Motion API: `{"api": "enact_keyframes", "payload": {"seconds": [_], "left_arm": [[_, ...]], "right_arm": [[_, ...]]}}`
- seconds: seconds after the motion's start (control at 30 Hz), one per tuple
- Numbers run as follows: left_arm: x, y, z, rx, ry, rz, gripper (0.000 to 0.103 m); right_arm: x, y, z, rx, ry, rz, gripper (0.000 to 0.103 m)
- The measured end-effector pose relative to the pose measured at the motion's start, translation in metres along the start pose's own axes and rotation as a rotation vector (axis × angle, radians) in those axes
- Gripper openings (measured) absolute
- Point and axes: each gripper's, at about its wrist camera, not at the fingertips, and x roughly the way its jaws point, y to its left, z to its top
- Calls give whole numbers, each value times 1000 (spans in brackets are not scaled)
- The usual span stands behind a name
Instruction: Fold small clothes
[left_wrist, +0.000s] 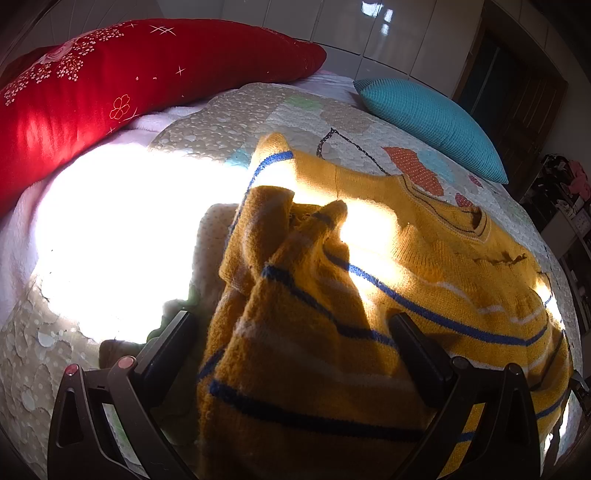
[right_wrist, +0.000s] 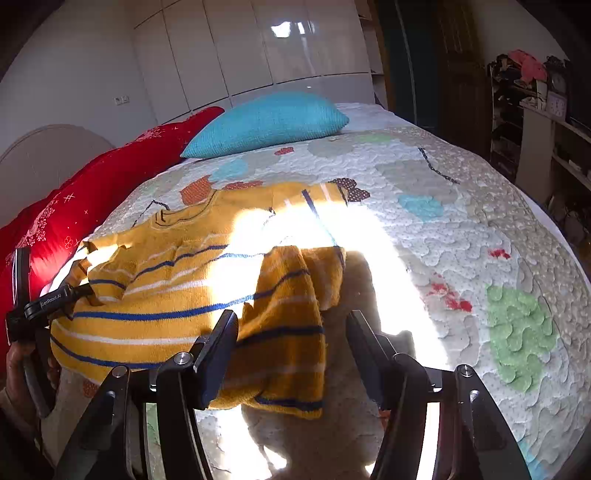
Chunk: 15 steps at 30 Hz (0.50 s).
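Roughly, by part:

Sweater: a mustard-yellow knit sweater (right_wrist: 155, 295) with blue and white stripes lies spread on the quilted bedspread (right_wrist: 461, 229), its neckline toward the turquoise pillow (right_wrist: 269, 123); one edge is folded over onto its body in a rumpled flap.

Left gripper: the left gripper (left_wrist: 291, 354) hangs low over the sweater's side farthest from the turquoise pillow, its fingers spread wide with the bunched knit lying between them; I cannot tell whether either finger touches the cloth.

Right gripper: the right gripper (right_wrist: 291, 354) is wide open and holds nothing; the folded flap lies just ahead of and partly behind its left finger, bare bedspread under its right.

Red pillow: a long red pillow (left_wrist: 110, 85) lies beside the turquoise pillow.

Light: a sun patch washes out the sweater's middle.
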Motion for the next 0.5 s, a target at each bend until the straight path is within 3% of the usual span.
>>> {"api": "enact_keyframes", "payload": {"seconds": [0.3,0.5], "left_arm": [[-6,-4,0,-3,26,32,103],[-59,-3,-4,-31,-40,-25,103]], "right_arm": [[12,-33,-15,171,30,107,71],[12,-34,-15,187,29,129,71]]}}
